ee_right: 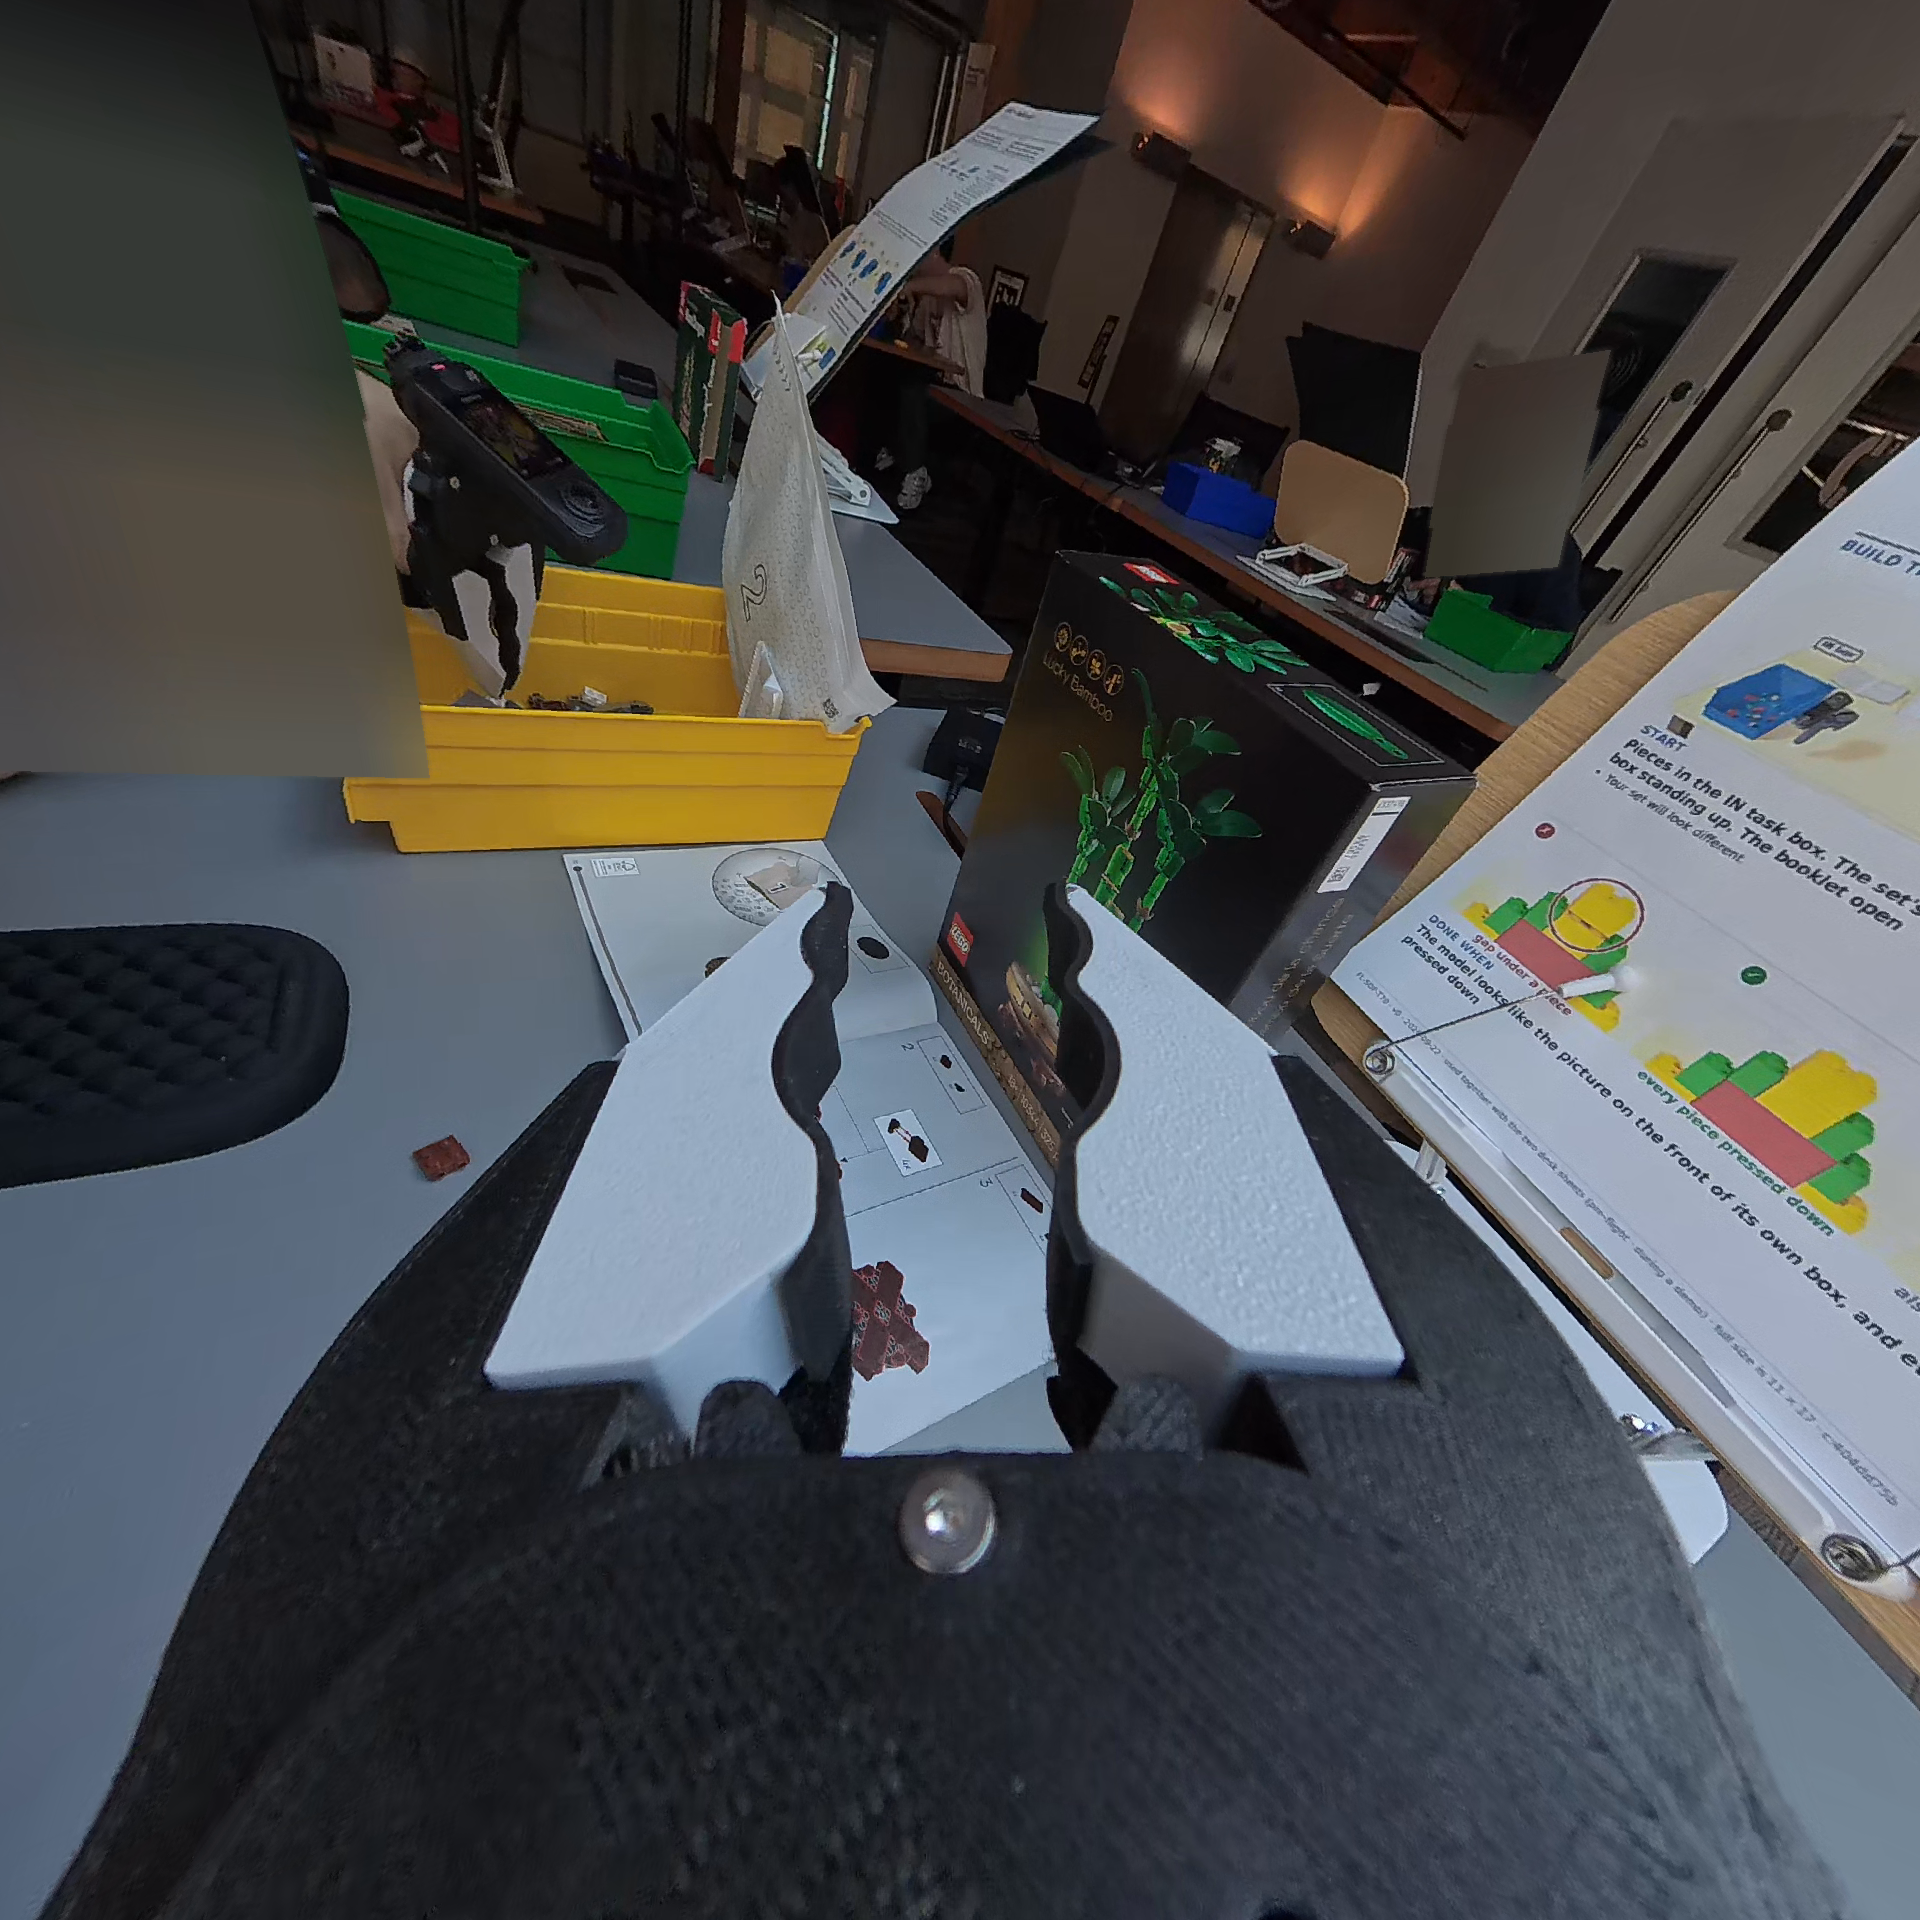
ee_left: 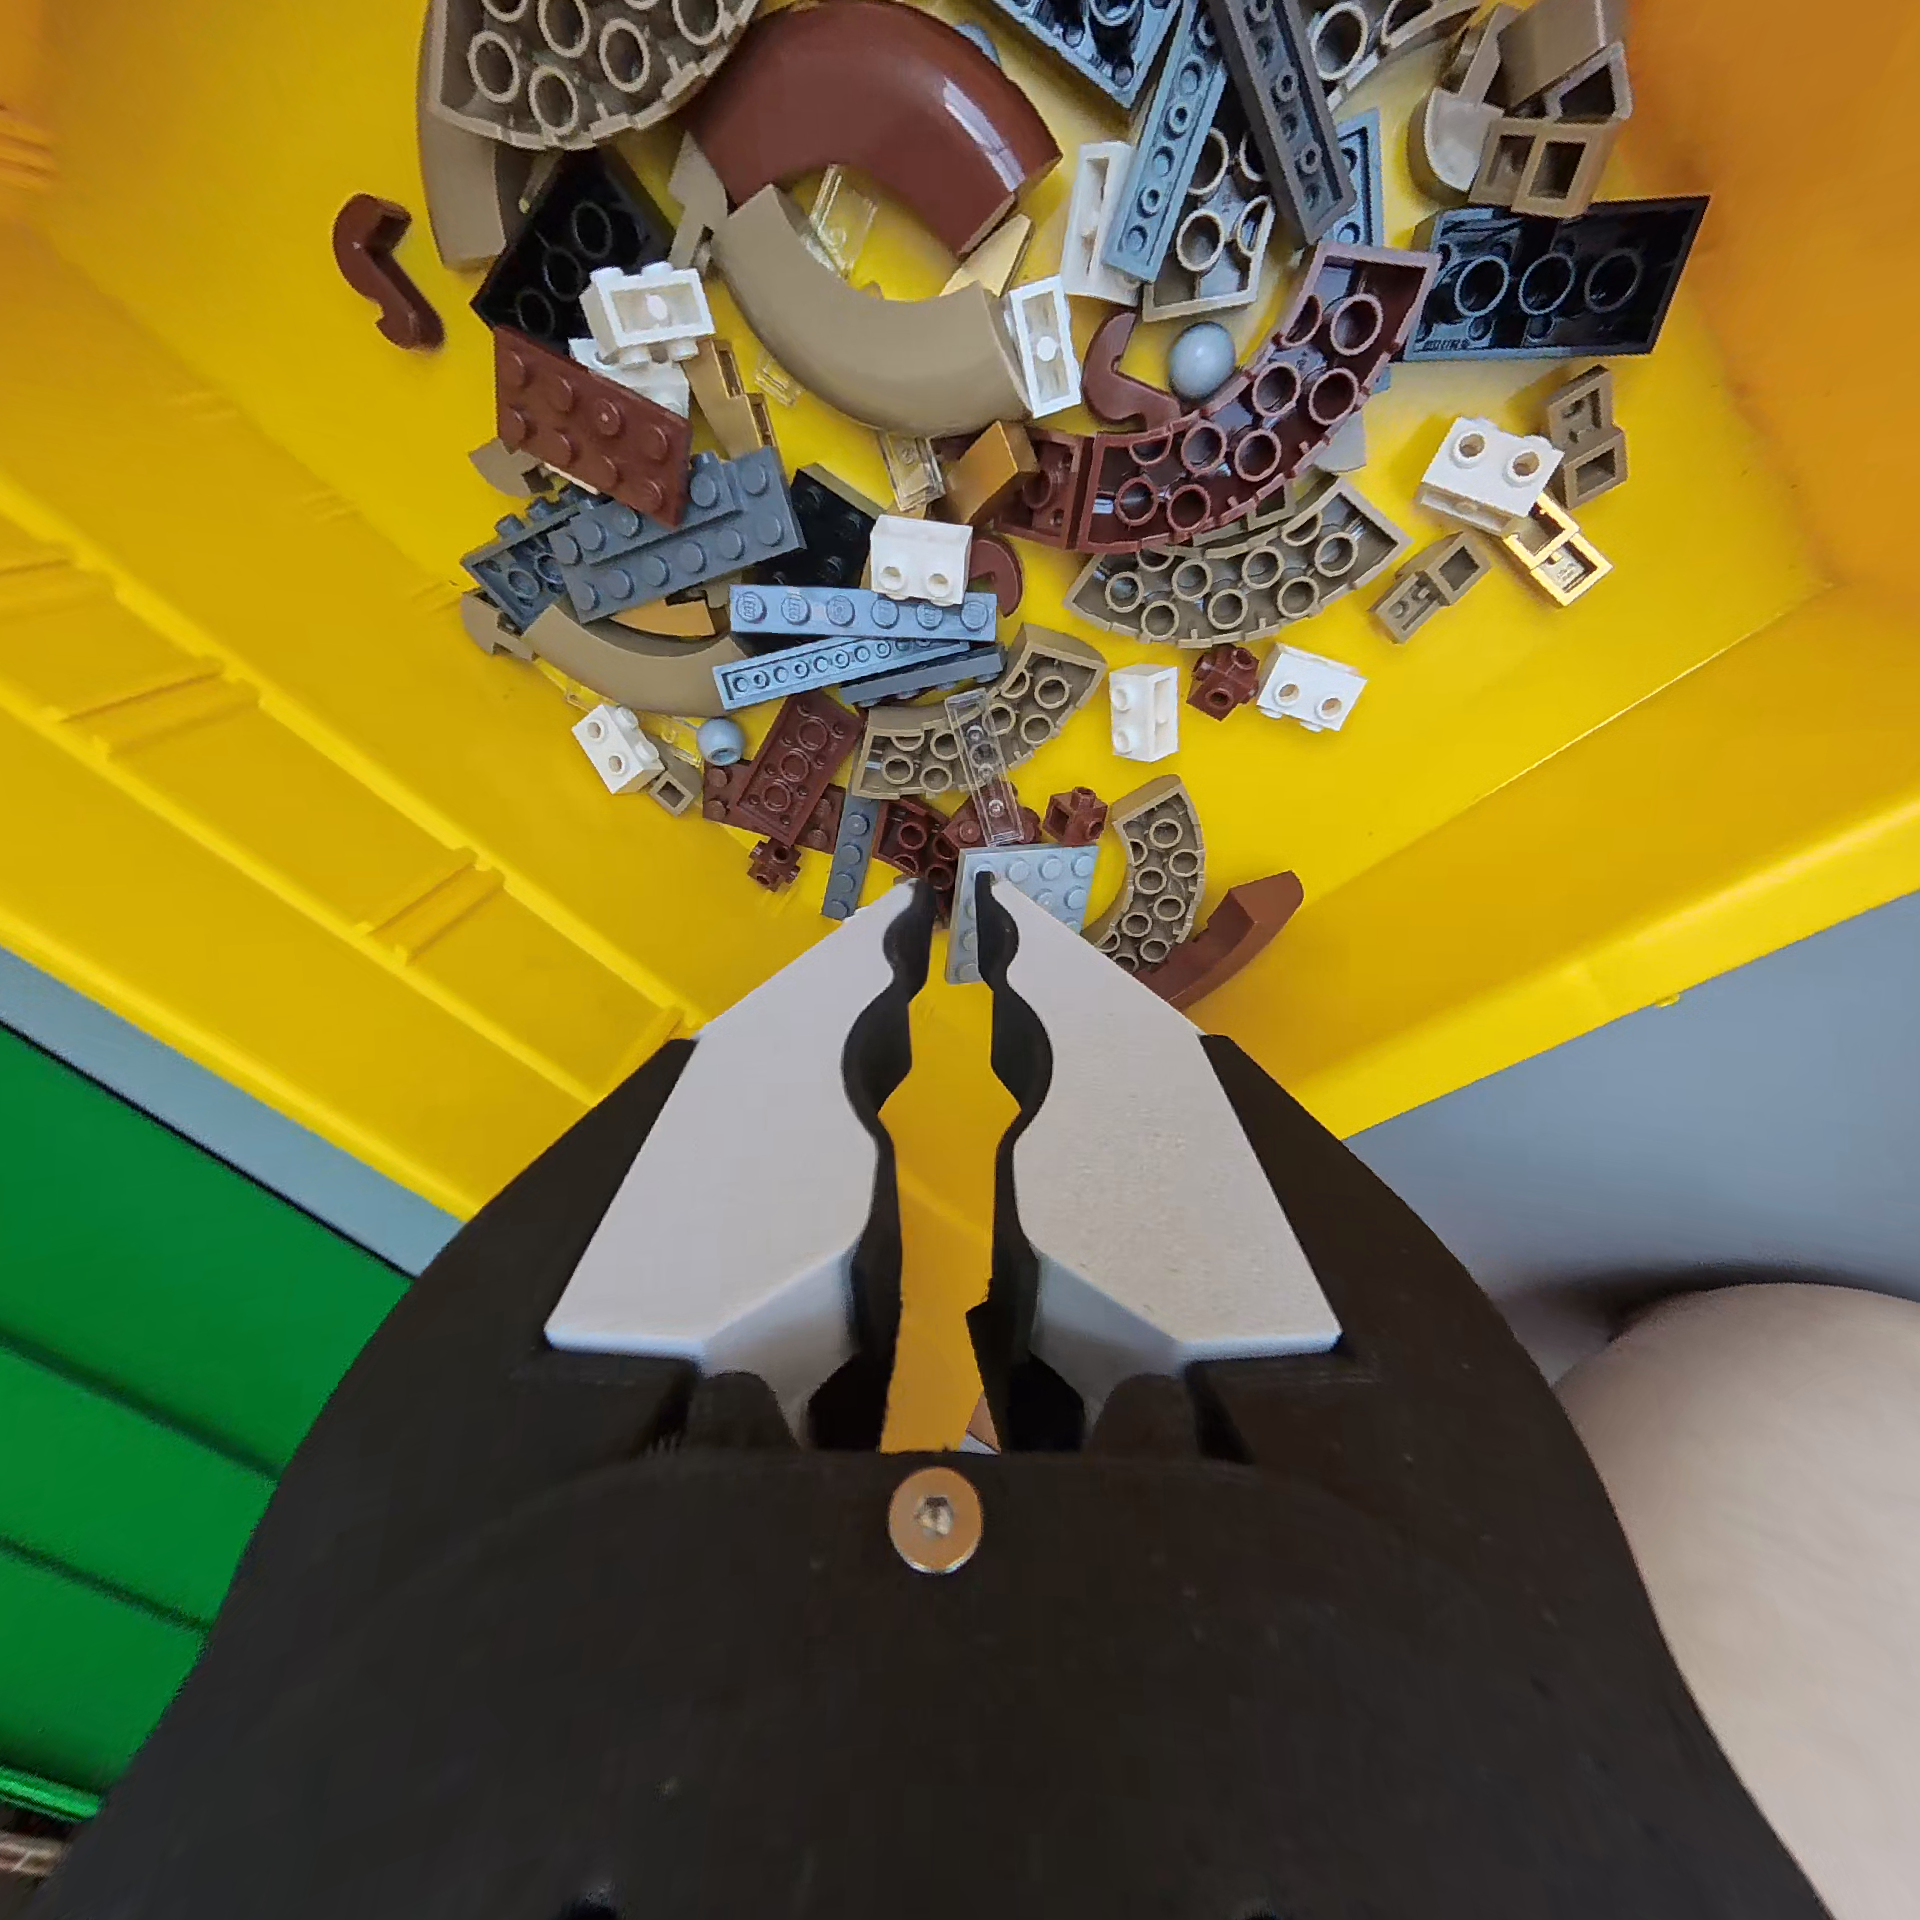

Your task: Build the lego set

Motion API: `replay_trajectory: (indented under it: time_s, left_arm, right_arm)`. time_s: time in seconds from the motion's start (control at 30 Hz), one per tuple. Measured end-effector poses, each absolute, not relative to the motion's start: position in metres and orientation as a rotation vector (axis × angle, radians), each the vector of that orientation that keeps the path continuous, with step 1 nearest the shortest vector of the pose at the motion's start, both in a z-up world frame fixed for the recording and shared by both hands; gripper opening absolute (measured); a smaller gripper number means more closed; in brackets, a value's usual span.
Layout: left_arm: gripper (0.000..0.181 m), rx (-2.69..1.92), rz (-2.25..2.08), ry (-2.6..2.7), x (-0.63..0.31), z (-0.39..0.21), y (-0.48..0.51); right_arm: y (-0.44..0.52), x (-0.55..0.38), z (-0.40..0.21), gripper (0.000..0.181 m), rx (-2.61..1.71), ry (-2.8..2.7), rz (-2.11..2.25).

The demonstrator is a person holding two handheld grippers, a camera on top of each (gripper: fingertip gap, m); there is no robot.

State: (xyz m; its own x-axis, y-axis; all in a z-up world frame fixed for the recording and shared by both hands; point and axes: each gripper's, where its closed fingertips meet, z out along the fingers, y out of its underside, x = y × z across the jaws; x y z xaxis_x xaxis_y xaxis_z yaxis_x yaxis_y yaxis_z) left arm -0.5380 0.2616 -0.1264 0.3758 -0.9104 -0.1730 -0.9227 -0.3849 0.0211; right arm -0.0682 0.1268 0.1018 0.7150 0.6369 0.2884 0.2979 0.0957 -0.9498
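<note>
The left gripper [ee_left: 951,899] is reaching into a yellow bin [ee_left: 312,582] that is holding the loose Lego pieces [ee_left: 935,468]: brown, tan, grey, black and white. Its jaws are standing only a narrow gap apart, with the edge of a light grey plate [ee_left: 1039,878] lying between the tips; I cannot tell whether they are actually pinching it. Two small grey balls [ee_left: 1200,358] are lying among the pieces, well apart.

The right gripper [ee_right: 951,904] is hovering over one open booklet [ee_right: 935,1060] on the grey table [ee_right: 260,1299], jaws spread wide and holding nothing. One dark set box [ee_right: 1174,831], showing a green plant and bearing a red logo and printed lettering, is standing upright just beside the booklet. One white bag [ee_right: 790,582] marked with a numeral is standing in the bin. One printed sheet [ee_right: 1714,987] is leaning on a board at the right. One brown plate [ee_right: 442,1156] is lying alone on the table.
</note>
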Motion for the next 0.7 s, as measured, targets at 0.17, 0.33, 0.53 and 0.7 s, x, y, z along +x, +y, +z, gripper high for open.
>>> replay_trajectory:
  time_s: [0.17, 0.33, 0.53, 0.7]
  left_arm:
    - [0.032, -2.536, 0.185, 1.665, -0.529, -0.121, 0.260]
    - [0.039, -2.582, 0.238, 1.631, -0.533, -0.130, 0.269]
    - [0.039, -2.626, 0.252, 1.698, -0.532, -0.148, 0.270]
    - [0.026, -2.655, 0.314, 1.696, -0.539, -0.154, 0.275]
  right_arm:
    - [0.127, -0.070, 0.100, 0.038, -1.503, -0.813, 0.292]
    - [0.127, -0.069, 0.100, 0.038, -1.503, -0.810, 0.292]
    - [0.128, -0.068, 0.099, 0.038, -1.506, -0.808, 0.290]
    - [0.129, -0.068, 0.098, 0.038, -1.511, -0.812, 0.288]
